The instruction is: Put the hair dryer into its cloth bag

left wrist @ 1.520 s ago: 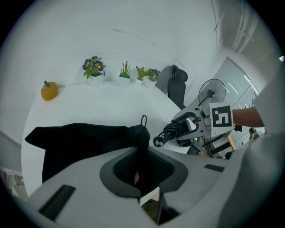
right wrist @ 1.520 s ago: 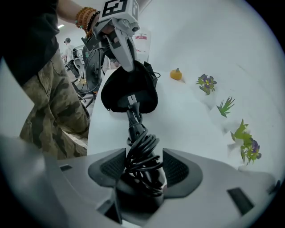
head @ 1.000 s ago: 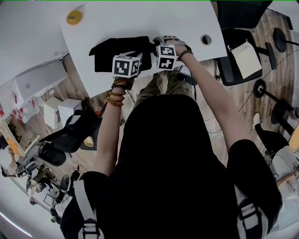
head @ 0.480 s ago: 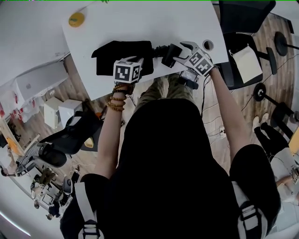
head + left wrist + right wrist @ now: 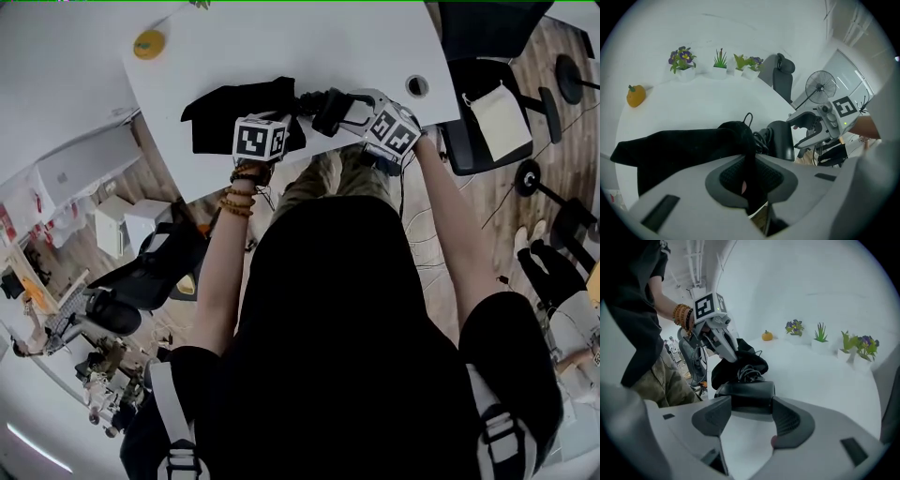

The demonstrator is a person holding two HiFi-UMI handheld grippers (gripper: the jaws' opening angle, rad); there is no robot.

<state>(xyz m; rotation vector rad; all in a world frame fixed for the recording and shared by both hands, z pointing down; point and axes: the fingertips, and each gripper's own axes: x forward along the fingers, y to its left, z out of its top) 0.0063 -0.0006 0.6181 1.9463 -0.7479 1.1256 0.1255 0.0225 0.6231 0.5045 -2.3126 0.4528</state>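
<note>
Treat the cloth bag as light, limp and shapeless: it folds wherever it is unsupported, so expect its mouth to collapse unless you keep the rim under tension. The left gripper has its jaws pressed nearly together, pinching a fold of the bag's rim between the pads. The rest of the bag trails away to the left of those jaws, flat on the table. Treat the hair dryer as the heavier, rigid item, with a smooth shell that is likely to slip under a light grip. Take hold across the barrel, where the sides run closest to parallel, not at the cord end. The right gripper has its jaws spread wide, having just been opening. The barrel lies crosswise at the fingertips, between them, but whether the pads press on it cannot be confirmed. The cord is flexible and likely to snag. It lies just beyond the barrel, between the barrel and the bag's mouth, so plan to feed it in ahead of the body. In appearance, the bag is plain black fabric, creased and flat. The dryer is black, short and rounded, with a dull finish. The cord is black and gathered in a loose coil.
</note>
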